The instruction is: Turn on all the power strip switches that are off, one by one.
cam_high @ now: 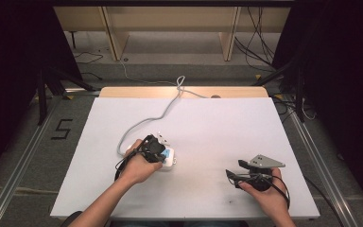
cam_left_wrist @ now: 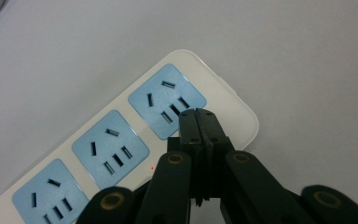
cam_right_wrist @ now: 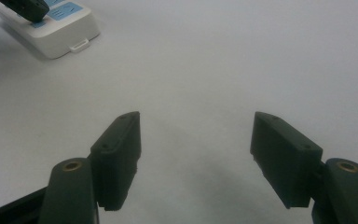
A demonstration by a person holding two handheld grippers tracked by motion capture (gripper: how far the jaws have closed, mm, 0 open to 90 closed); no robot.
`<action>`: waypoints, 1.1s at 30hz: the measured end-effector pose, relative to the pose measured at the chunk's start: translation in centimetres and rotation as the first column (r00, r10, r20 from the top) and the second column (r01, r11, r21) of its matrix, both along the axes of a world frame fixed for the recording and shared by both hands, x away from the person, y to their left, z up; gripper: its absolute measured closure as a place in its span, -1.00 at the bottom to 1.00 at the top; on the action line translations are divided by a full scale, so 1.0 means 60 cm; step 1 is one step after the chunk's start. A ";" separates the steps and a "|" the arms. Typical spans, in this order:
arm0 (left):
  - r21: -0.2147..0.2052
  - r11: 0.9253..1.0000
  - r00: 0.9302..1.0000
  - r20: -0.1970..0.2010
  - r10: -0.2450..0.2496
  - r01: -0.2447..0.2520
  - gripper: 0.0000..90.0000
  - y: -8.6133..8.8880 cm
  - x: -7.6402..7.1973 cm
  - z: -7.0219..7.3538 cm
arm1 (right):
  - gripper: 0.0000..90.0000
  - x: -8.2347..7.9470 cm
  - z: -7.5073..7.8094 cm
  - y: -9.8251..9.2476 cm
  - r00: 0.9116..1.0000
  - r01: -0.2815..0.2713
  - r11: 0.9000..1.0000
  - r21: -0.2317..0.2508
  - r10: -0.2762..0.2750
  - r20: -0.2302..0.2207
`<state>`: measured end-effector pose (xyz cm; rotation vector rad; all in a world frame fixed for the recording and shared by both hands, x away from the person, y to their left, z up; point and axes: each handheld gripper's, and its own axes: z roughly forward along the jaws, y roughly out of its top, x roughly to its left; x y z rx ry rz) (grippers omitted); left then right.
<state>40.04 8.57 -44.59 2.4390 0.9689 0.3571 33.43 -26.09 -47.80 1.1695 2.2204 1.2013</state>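
Black jaws of the left gripper [cam_left_wrist: 197,114] are pinched fully together w/ nothing between them, tips right over the end socket of the white power strip [cam_left_wrist: 121,135]. Right gripper [cam_right_wrist: 196,140] sits well apart from the strip on the table [cam_high: 208,123], jaws spread wide, empty.

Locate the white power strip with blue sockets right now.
High view: white power strip with blue sockets lies left of centre on the white table, under the shut left gripper.
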 end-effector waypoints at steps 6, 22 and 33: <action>-0.023 1.000 1.000 0.002 0.001 -0.001 0.99 0.004 0.002 0.001 | -0.24 0.000 0.000 -0.001 1.000 0.000 1.000 0.002 0.000 -0.001; -0.048 0.999 1.000 0.018 0.013 -0.012 0.99 0.019 0.003 0.008 | -0.24 0.000 0.000 -0.001 1.000 0.002 1.000 0.002 -0.002 0.000; -0.075 0.997 0.999 0.037 0.027 -0.024 0.90 0.029 -0.001 0.016 | -0.24 0.000 0.001 -0.002 1.000 0.002 1.000 0.004 -0.002 0.002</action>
